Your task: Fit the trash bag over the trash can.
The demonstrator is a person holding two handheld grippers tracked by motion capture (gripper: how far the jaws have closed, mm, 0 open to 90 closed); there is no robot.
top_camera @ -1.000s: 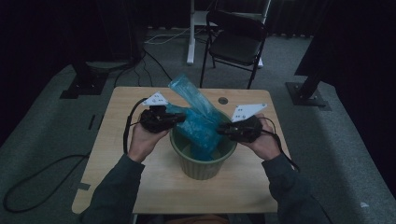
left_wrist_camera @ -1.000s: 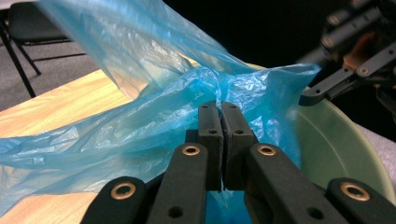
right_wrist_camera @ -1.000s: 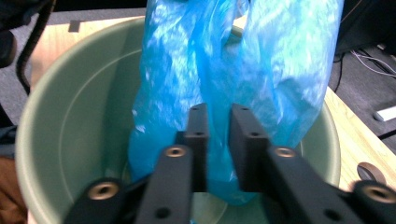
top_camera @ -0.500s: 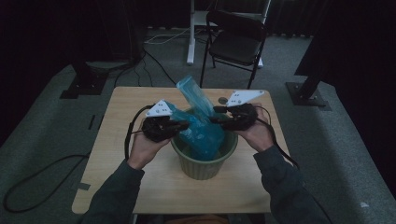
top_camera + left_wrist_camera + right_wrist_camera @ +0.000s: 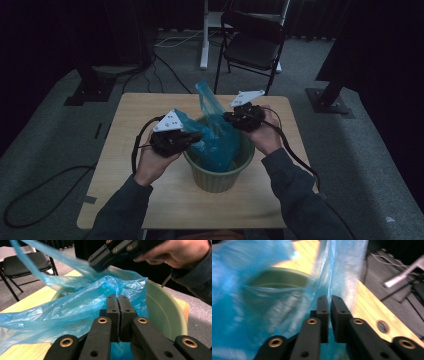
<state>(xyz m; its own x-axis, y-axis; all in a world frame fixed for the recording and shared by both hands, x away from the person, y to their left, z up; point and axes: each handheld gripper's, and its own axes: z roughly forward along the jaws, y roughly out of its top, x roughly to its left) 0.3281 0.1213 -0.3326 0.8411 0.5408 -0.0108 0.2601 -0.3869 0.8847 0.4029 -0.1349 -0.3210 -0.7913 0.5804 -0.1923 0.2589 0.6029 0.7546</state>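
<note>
Right gripper (image 5: 231, 118) (jaws just closing) now pinches blue bag (image 5: 217, 142) — nearer bucket (image 5: 220, 176).

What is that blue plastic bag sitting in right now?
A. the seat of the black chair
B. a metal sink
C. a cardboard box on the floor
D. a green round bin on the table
D: the blue plastic bag hangs down into the green round bin, which stands on the wooden table, with the left gripper and the right gripper at its edges.
</note>
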